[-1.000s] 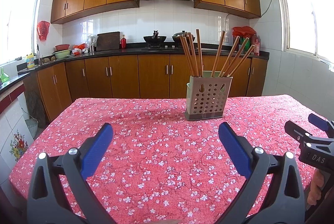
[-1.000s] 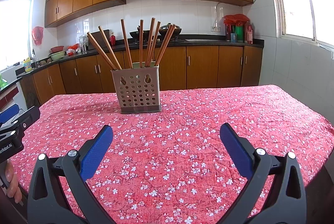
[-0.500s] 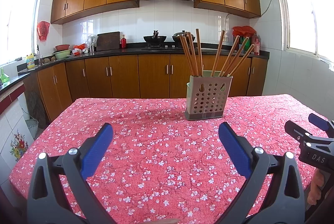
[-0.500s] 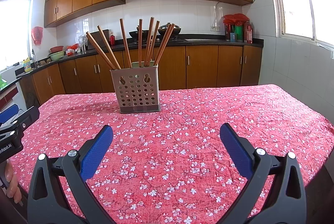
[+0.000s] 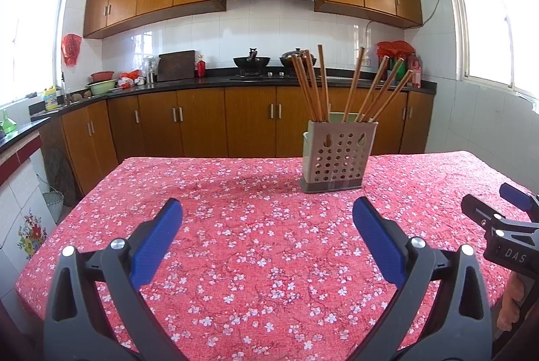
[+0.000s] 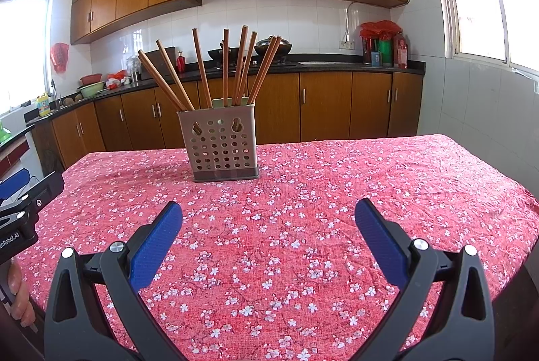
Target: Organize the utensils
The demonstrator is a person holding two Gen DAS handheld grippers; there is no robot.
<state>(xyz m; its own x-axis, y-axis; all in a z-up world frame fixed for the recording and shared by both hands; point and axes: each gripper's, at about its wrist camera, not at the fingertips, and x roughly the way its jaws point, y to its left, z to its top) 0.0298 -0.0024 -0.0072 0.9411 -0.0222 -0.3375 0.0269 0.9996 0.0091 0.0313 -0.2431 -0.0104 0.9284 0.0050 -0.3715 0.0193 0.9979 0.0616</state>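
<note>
The left gripper point(image 5: 267, 209) hangs low over the near part of the table with its blue pads point(image 5: 158, 236) spread wide and nothing between them. The right gripper point(image 6: 268, 211) is the same: jaws wide apart, empty, held over the red flowered cloth point(image 6: 337, 192). Each shows at the edge of the other's view, so the two sit side by side and apart, both well short of the holder point(image 6: 223, 143).

The holder, a perforated box, stands upright on the cloth toward the far side of the table, between the two grippers' lines of sight: right of centre from the left wrist, left of centre from the right. The chopsticks point(image 6: 224, 68) all stand in it, tips up and fanned out. From the left wrist they fall into two loose bunches, one leaning left and one leaning right. Whether the holder has separate compartments inside cannot be told from here.

No utensil lies loose on the cloth in either view; what shows of the table is bare apart from the holder. Judging by that, the gathering seems done, with every visible chopstick already in the holder and both grippers free. What could remain is tidying the fan into neater bunches or sorting them by section, but nothing in view shows that such a step is called for
</note>
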